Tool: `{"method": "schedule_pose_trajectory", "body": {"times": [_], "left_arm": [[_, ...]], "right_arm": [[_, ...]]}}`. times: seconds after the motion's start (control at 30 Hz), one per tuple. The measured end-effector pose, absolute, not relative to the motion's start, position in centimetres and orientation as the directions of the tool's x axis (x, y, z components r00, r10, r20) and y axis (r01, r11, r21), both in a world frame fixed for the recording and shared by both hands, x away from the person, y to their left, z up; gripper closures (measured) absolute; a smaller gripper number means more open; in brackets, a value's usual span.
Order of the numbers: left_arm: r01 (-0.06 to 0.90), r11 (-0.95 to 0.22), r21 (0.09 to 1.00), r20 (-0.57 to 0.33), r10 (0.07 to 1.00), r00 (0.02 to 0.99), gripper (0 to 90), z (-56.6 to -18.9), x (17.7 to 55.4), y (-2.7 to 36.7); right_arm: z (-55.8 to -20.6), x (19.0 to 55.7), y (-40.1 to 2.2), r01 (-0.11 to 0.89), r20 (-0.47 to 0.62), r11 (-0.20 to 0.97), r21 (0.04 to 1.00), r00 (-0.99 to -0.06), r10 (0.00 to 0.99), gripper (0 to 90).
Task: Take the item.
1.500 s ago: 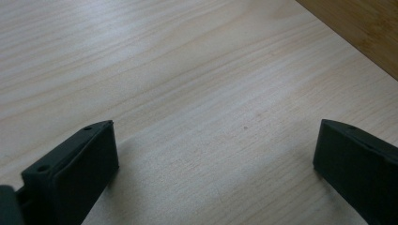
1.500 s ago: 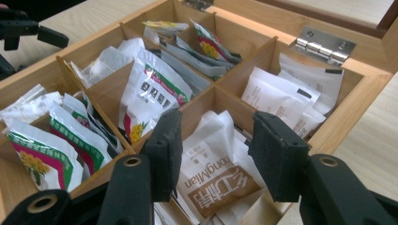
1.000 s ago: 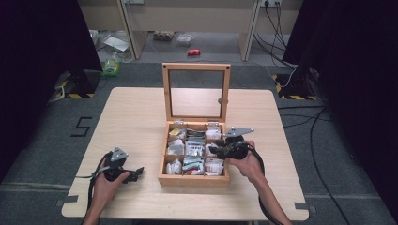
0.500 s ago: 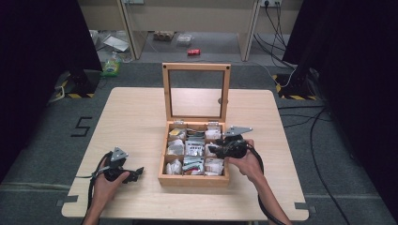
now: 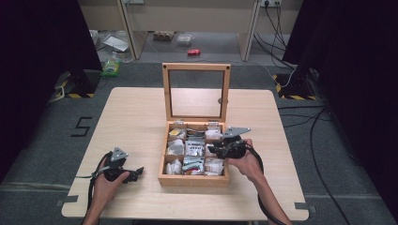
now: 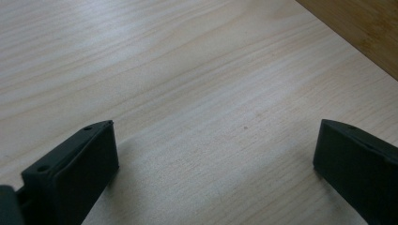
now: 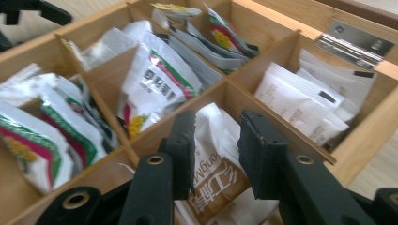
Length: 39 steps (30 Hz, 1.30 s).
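A wooden box (image 5: 192,179) with its glass lid (image 5: 195,91) raised stands mid-table, its compartments full of tea packets. My right gripper (image 5: 210,151) hangs over the box's right-hand column. In the right gripper view its jaws (image 7: 218,119) have just been closing and stand narrowly apart over a white packet with a brown band (image 7: 216,178), which lies between and under them; I see no pad pressing on it. My left gripper (image 5: 138,172) rests on the table left of the box, open, with bare wood between its jaws (image 6: 216,136).
The light wooden table (image 5: 136,122) has free room to the left of and behind the box. The box's wall (image 6: 361,28) shows at the top right of the left gripper view. Cables and clutter lie on the floor beyond the table.
The right gripper's jaws look a little closer together over the box's right column. Neither hand has shifted, and the box and lid stand as before.
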State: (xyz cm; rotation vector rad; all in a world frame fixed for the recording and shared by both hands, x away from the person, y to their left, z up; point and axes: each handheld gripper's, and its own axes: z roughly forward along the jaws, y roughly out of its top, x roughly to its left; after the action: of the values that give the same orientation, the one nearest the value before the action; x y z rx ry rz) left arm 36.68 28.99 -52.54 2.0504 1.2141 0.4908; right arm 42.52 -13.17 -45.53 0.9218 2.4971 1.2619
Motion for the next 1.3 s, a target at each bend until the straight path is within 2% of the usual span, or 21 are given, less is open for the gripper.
{"method": "schedule_pose_trajectory", "body": {"times": [0.13,0.57,0.87,1.3], "left_arm": [[0.609,-0.321,0.726,-0.026,0.871,0.490,0.0,-52.5,36.7,29.0],[0.609,-0.321,0.726,-0.026,0.871,0.490,0.0,-52.5,36.7,29.0],[0.608,-0.321,0.726,-0.026,0.871,0.490,0.0,-52.6,36.7,29.0],[0.609,-0.322,0.725,-0.025,0.871,0.491,0.0,-52.5,36.7,29.0]], "right_arm": [[-45.1,42.3,-13.2,0.439,0.128,0.438,0.784,-0.805,0.579,71.1],[-45.5,42.3,-12.8,0.428,0.092,0.507,0.748,-0.824,0.559,71.2],[-45.6,42.3,-12.9,0.412,0.072,0.522,0.747,-0.830,0.553,81.7],[-44.1,42.3,-14.2,0.397,0.067,0.451,0.799,-0.805,0.590,86.0]]}}
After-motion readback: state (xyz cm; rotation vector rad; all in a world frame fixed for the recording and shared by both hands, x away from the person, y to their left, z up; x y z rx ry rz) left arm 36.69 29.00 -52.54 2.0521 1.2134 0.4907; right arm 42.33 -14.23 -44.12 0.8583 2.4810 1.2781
